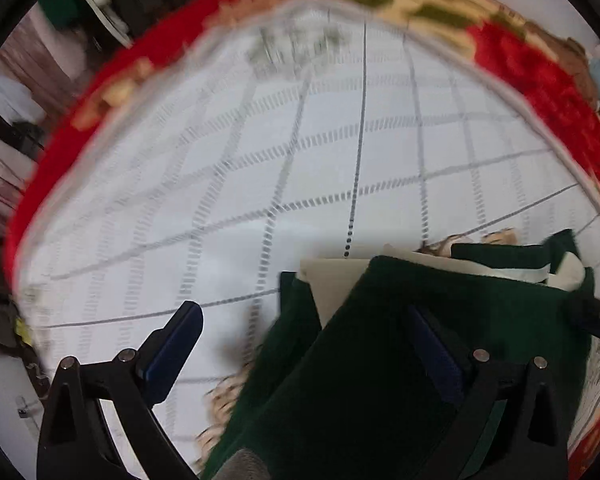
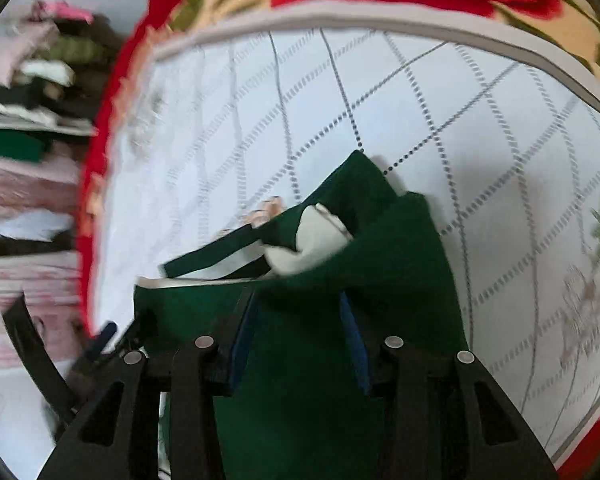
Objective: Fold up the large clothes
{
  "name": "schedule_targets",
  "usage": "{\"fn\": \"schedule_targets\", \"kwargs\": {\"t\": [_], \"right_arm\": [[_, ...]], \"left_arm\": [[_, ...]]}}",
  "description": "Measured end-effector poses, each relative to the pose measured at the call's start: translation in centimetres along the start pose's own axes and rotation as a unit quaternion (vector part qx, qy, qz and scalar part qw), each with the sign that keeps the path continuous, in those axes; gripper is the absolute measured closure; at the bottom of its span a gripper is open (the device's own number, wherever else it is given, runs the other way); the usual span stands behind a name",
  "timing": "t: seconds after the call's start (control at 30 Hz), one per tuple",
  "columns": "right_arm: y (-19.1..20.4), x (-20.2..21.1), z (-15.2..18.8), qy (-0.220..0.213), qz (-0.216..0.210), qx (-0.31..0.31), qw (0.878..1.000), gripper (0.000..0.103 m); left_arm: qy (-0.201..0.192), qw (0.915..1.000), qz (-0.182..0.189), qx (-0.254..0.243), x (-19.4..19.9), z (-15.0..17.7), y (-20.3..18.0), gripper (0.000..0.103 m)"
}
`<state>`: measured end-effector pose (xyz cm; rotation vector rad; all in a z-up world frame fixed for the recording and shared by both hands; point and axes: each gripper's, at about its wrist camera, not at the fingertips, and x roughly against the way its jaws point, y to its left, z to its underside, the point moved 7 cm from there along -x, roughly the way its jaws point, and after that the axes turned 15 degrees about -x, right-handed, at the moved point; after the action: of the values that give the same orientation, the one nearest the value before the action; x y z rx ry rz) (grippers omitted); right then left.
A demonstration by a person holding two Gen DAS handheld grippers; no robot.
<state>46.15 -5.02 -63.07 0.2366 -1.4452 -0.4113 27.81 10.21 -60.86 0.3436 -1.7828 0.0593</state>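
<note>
A dark green garment (image 1: 380, 360) with cream parts lies folded on a white checked sheet (image 1: 260, 160); it also shows in the right wrist view (image 2: 360, 240). My left gripper (image 1: 308, 340) is open, its jaws wide apart, with the garment's left part between and under them. My right gripper (image 2: 300, 320) is open, with its blue pads on either side of the green cloth and a visible gap between them. The right gripper's tip (image 1: 596, 316) shows at the garment's right edge in the left wrist view.
The white sheet (image 2: 500, 140) covers a bed over a red floral blanket (image 1: 540, 80). Shelves with stacked clothes (image 2: 40, 100) stand to the left. The left gripper (image 2: 100, 340) shows at the lower left of the right wrist view.
</note>
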Motion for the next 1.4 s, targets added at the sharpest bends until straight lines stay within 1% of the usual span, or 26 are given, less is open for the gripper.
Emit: {"fn": "schedule_targets", "kwargs": {"t": [0.03, 0.13, 0.23, 0.3, 0.37, 0.4, 0.43, 0.47, 0.5, 0.57, 0.67, 0.8, 0.83, 0.87, 0.93, 1.0, 1.03, 1.07, 1.13, 1.17, 1.2, 1.23, 1.27, 1.3, 1.33, 1.4], "right_arm": [[-0.1, -0.8, -0.1, -0.001, 0.017, 0.004, 1.0, 0.06], [-0.3, -3.2, -0.5, -0.01, 0.059, -0.002, 0.998, 0.06], [-0.2, -3.2, -0.7, -0.006, 0.065, -0.002, 0.998, 0.06], [-0.5, -2.2, -0.8, 0.012, 0.036, -0.01, 0.999, 0.06], [-1.2, 1.0, -0.7, 0.013, -0.023, -0.026, 0.999, 0.058], [-2.1, 3.1, -0.4, 0.002, -0.054, -0.038, 0.998, 0.052], [-3.3, 4.7, -0.1, -0.009, -0.065, -0.047, 0.997, 0.034], [-4.5, 5.8, 0.2, -0.02, -0.072, -0.055, 0.996, 0.022], [-6.3, 7.3, 0.9, -0.031, -0.083, -0.066, 0.994, 0.021], [-9.5, 8.3, 2.6, -0.021, -0.096, -0.084, 0.992, 0.021], [-14.4, 7.1, 5.6, 0.015, -0.118, -0.117, 0.986, 0.021], [-18.3, 2.2, 8.3, 0.073, -0.153, -0.14, 0.976, 0.021], [-18.0, 0.7, 8.3, 0.086, -0.163, -0.137, 0.973, 0.021], [-17.6, -0.6, 8.3, 0.099, -0.19, -0.135, 0.967, 0.016], [-16.0, -2.5, 7.7, 0.112, -0.228, -0.133, 0.958, 0.014], [-14.7, -3.2, 7.4, 0.118, -0.237, -0.125, 0.956, 0.014], [-14.2, -3.3, 7.3, 0.119, -0.227, -0.112, 0.96, 0.017], [-14.0, -3.2, 7.4, 0.118, -0.219, -0.105, 0.963, 0.033], [-14.5, -2.7, 7.5, 0.128, -0.212, -0.114, 0.962, 0.047], [-14.6, -2.2, 7.6, 0.129, -0.194, -0.106, 0.967, 0.047], [-14.5, -1.5, 7.7, 0.123, -0.169, -0.089, 0.974, 0.045], [-14.3, -0.3, 7.9, 0.105, -0.117, -0.062, 0.986, 0.039], [-14.0, 0.8, 8.0, 0.085, -0.076, -0.042, 0.993, 0.039], [-13.5, 2.5, 8.1, 0.056, -0.043, -0.025, 0.997, 0.039], [-12.5, 4.3, 8.5, 0.033, -0.025, -0.009, 0.999, 0.039], [-9.2, 6.7, 9.6, 0.019, -0.039, 0.026, 0.999, 0.039]], "left_arm": [[-0.008, 0.9997, 0.02, 0.008, -0.9, -0.2, 0.4, 0.0], [-0.016, 0.9987, 0.046, 0.016, -1.5, -0.3, 0.9, 0.0], [-0.015, 0.997, 0.069, 0.034, -1.7, -0.3, 1.3, 0.0], [-0.014, 0.9963, 0.076, 0.037, -0.8, -0.2, 1.2, 0.0], [-0.022, 0.9965, 0.073, 0.034, 1.1, 0.0, 1.2, 0.0], [-0.032, 0.9961, 0.073, 0.037, 2.5, 0.4, 1.5, 0.0], [-0.04, 0.9954, 0.076, 0.042, 3.7, 0.8, 1.3, 0.0], [-0.045, 0.9946, 0.08, 0.049, 4.8, 1.3, 1.6, 0.0], [-0.05, 0.9929, 0.088, 0.062, 6.2, 2.4, 1.9, 0.0], [-0.051, 0.9904, 0.098, 0.084, 8.1, 4.7, 2.3, 0.0], [-0.037, 0.9871, 0.098, 0.121, 9.7, 9.1, 2.5, 0.0], [-0.021, 0.9818, 0.086, 0.168, 10.5, 14.7, 2.4, 0.0], [-0.017, 0.9808, 0.085, 0.175, 10.3, 16.1, 2.1, 0.0], [-0.007, 0.9799, 0.084, 0.181, 9.9, 17.2, 1.8, 0.0], [0.011, 0.975, 0.084, 0.205, 9.1, 19.8, 1.3, 0.0], [0.019, 0.9673, 0.092, 0.236, 8.2, 21.7, 0.8, 0.0], [0.021, 0.9636, 0.097, 0.248, 7.9, 22.2, 0.6, 0.0], [0.025, 0.9593, 0.102, 0.262, 7.6, 22.6, 0.4, 0.0], [0.029, 0.9499, 0.109, 0.291, 7.5, 23.6, 0.6, 0.002], [0.024, 0.9479, 0.109, 0.299, 8.0, 23.5, 0.8, 0.002], [0.022, 0.9502, 0.096, 0.296, 8.7, 23.2, 1.1, 0.002], [0.019, 0.9539, 0.085, 0.287, 9.4, 22.7, 1.3, 0.002], [0.014, 0.9597, 0.072, 0.271, 10.2, 22.0, 1.5, 0.002], [0.008, 0.97, 0.037, 0.24, 11.3, 20.8, 1.7, 0.002], [0.002, 0.9756, 0.016, 0.219, 11.8, 19.9, 1.8, 0.002], [0.002, 0.983, -0.021, 0.182, 11.9, 18.3, 2.1, 0.001]]}}
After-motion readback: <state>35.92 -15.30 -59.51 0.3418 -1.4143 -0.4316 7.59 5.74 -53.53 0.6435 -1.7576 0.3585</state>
